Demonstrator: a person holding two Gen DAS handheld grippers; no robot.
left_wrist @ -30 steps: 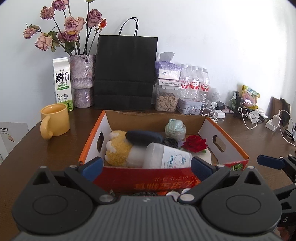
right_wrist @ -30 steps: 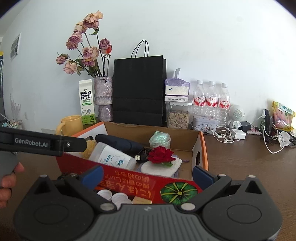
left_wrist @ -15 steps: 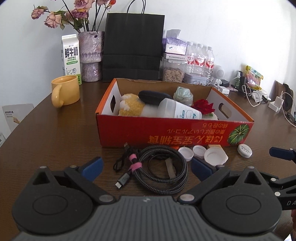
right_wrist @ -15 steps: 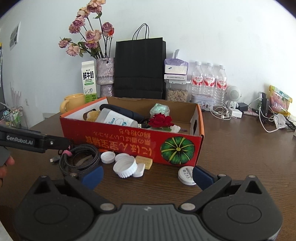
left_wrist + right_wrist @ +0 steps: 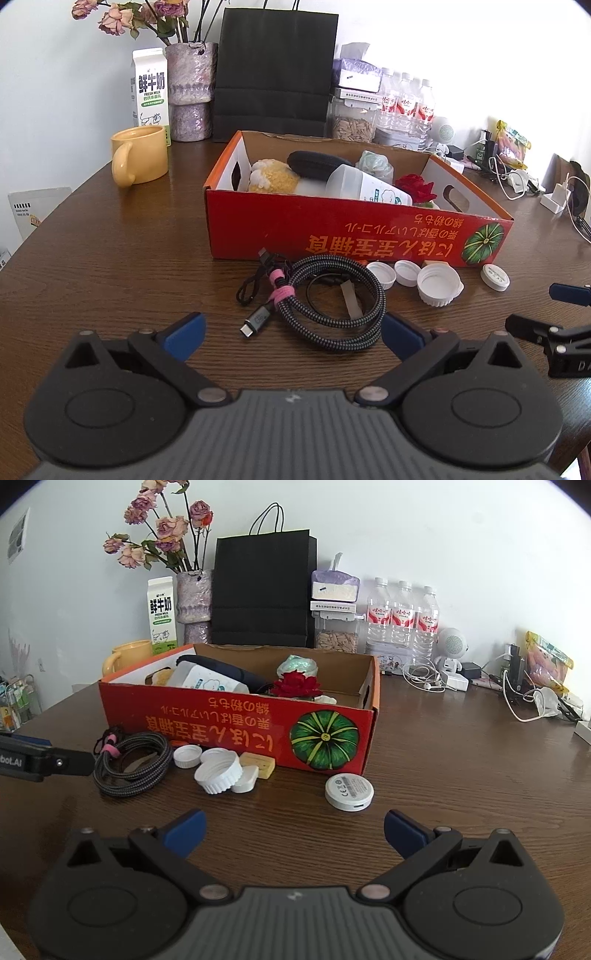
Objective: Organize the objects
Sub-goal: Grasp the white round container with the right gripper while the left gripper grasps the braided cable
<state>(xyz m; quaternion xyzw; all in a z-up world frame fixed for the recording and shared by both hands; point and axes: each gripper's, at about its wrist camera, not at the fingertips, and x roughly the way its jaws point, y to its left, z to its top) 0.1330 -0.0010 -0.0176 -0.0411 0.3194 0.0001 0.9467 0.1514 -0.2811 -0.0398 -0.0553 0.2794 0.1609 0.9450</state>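
Left tongs: my left tongs (image 5: 291, 326) hang wide open over the tabletop (image 5: 110, 266), holding nothing.
Cable: the coiled braided cable (image 5: 325, 299) lies just ahead of them, between the blue fingertips (image 5: 184, 330) and the box, its plug pointing toward me.
Right tongs: my right tongs (image 5: 293, 829) are spread just as wide, empty.
Disc: a flat white disc (image 5: 349, 791) lies on the wood just beyond their tips, near the box corner.
Caps: white bottle caps (image 5: 218, 770) cluster against the front wall of the red cardboard box (image 5: 236, 723).
Box contents: a white bottle (image 5: 365, 184), a dark pouch (image 5: 317, 164) and a red rose (image 5: 415, 186).
Room: a yellow mug (image 5: 138, 158), milk carton (image 5: 149, 92), black paper bag (image 5: 275, 66) and water bottles (image 5: 402, 616) line the white wall.
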